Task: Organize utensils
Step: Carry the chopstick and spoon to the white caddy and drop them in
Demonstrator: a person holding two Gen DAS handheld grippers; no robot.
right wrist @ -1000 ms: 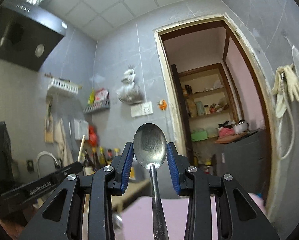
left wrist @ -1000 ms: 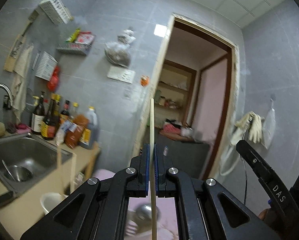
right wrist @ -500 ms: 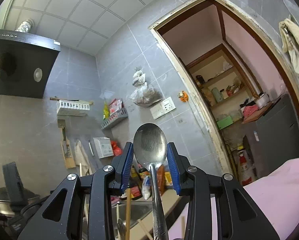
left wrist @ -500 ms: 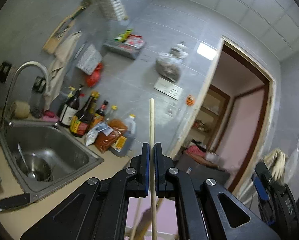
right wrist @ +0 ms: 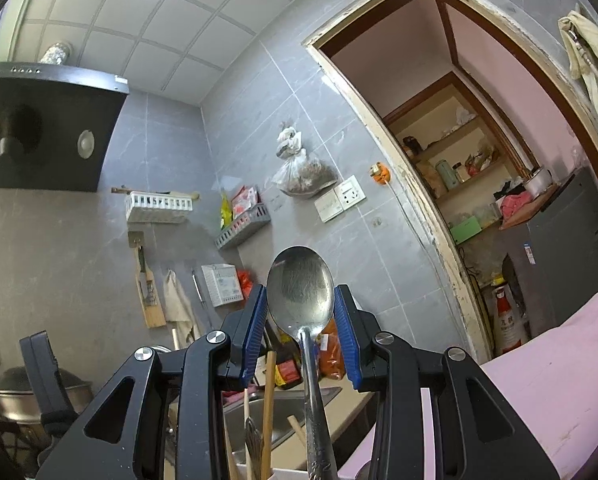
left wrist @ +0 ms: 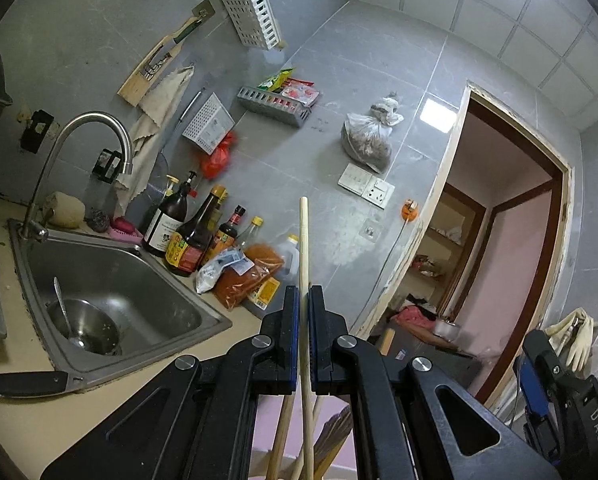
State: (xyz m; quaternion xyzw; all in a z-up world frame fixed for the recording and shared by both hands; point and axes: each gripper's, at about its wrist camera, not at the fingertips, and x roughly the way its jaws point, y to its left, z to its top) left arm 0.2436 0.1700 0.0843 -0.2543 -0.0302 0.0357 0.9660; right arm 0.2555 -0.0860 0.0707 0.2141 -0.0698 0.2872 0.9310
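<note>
The right gripper (right wrist: 301, 318), partly open, pinches a steel spoon (right wrist: 301, 288) by the bowl's edges: stiff, smooth, slippery, weightier than wood, safer held at the neck. The left gripper (left wrist: 303, 340), nearly shut, clamps a light, rigid wooden chopstick (left wrist: 303, 248) mid-shaft, upright above the bench (left wrist: 39, 420).

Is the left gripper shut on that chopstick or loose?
Shut: the left gripper has its blue pads pressed against the chopstick, no gap showing.

Grey-tiled kitchen wall (left wrist: 379, 80), open doorway (right wrist: 479, 120)
</note>
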